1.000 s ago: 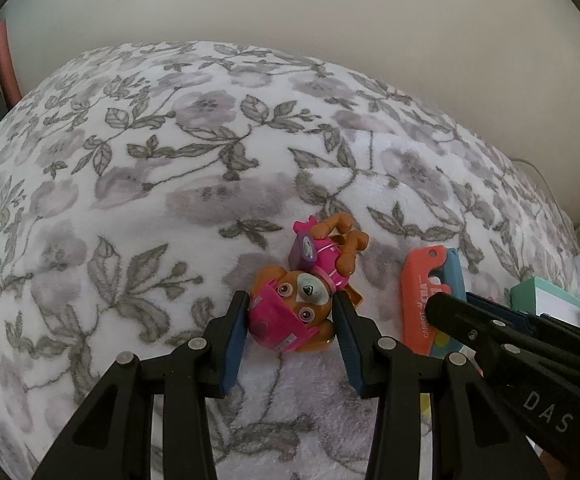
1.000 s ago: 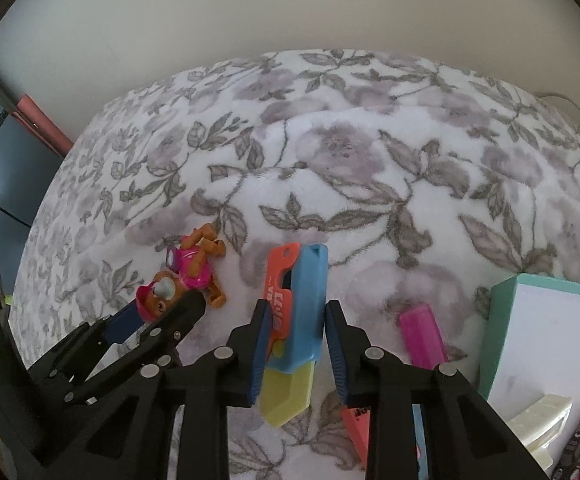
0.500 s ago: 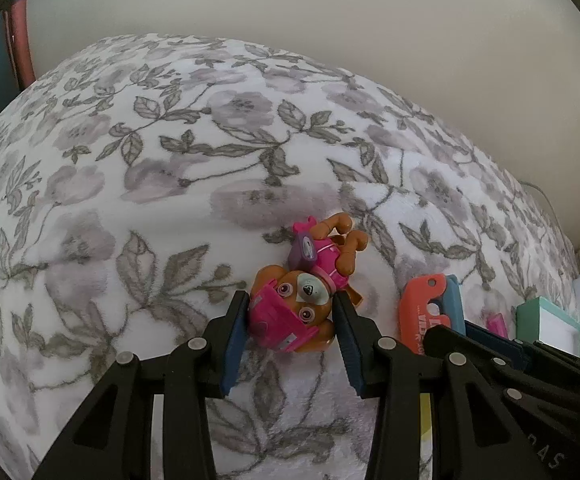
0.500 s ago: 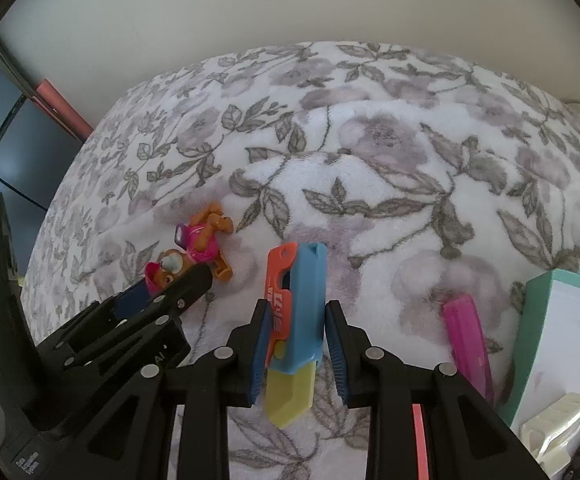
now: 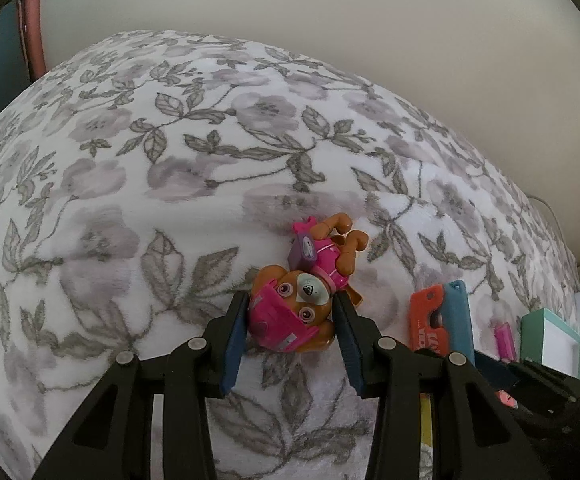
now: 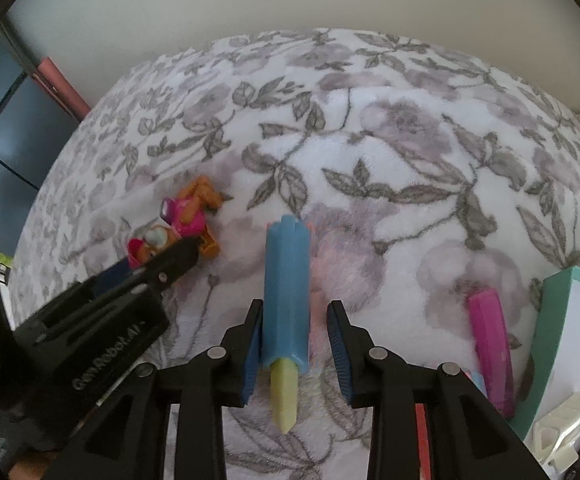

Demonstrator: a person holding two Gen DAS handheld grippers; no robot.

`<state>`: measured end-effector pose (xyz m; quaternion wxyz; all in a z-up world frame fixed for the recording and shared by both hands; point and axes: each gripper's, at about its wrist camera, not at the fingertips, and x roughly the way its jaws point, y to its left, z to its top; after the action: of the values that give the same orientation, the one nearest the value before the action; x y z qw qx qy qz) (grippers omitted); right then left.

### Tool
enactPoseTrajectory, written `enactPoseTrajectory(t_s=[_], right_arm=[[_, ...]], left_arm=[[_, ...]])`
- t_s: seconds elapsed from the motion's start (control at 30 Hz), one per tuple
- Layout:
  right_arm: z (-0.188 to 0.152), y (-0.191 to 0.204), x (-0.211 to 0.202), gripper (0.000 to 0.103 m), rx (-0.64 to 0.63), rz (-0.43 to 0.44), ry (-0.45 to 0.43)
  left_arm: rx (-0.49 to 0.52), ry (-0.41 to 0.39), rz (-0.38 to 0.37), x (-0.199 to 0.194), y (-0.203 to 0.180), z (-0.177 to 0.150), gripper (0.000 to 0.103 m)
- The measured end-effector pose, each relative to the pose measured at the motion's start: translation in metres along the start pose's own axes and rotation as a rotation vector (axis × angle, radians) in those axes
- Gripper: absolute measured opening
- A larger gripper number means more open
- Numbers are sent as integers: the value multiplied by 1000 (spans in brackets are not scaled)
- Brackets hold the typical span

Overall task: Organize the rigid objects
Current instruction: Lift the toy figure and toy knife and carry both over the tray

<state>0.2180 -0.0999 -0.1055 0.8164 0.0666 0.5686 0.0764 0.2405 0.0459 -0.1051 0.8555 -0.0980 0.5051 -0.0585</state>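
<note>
- Your left gripper (image 5: 291,322) is closed down on the toy pup (image 5: 303,284); both blue pads press the sides of its pink-capped head, and its body and legs stick out past the fingertips.
- The pup lies on its side on the floral blanket (image 5: 170,184); can't tell if it's lifted clear or resting on the fabric.
- Your right gripper (image 6: 293,342) has its jaws parted a little around the blue toy cutter (image 6: 287,284). The left pad touches the cutter's side and there's a visible gap at the right pad, so no firm grip.
- The cutter sits on edge with its yellow blade end (image 6: 284,396) pointing back at the camera; in the left view its orange face (image 5: 425,322) shows beside the blue.
- A pink bar-shaped piece (image 6: 489,344) lies on the blanket to the right of the cutter, just beside the teal-rimmed box (image 6: 549,320).
- Inside the box there's a white plastic piece (image 6: 561,436) and a dark object at the corner, too cropped to identify.
- From the right view, the left gripper (image 6: 162,256) shows at left, on the pup (image 6: 186,220).
</note>
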Motion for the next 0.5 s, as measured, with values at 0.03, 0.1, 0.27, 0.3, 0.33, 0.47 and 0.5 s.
enactPoseTrajectory(t_s=[0.03, 0.1, 0.27, 0.3, 0.33, 0.47, 0.5], right_arm=[[0, 1, 0, 31, -7, -6, -6], [-1, 2, 0, 28, -18, -19, -11], [-4, 1, -2, 24, -13, -35, -13], [-6, 0, -3, 24, -7, -38, -13], [-8, -2, -5, 24, -1, -38, -12], [-20, -14, -19, 23, 40, -40, -21], [-22, -17, -22, 23, 48, -40, -24]], left_arm=[[0, 1, 1, 0, 0, 0, 44], [1, 2, 5, 1, 1, -1, 44], [10, 3, 28, 2, -3, -1, 44], [12, 4, 31, 1, -4, -1, 44], [16, 6, 36, 1, -4, -2, 44], [37, 21, 61, -2, -7, -5, 44], [41, 25, 64, -3, -8, -6, 44]])
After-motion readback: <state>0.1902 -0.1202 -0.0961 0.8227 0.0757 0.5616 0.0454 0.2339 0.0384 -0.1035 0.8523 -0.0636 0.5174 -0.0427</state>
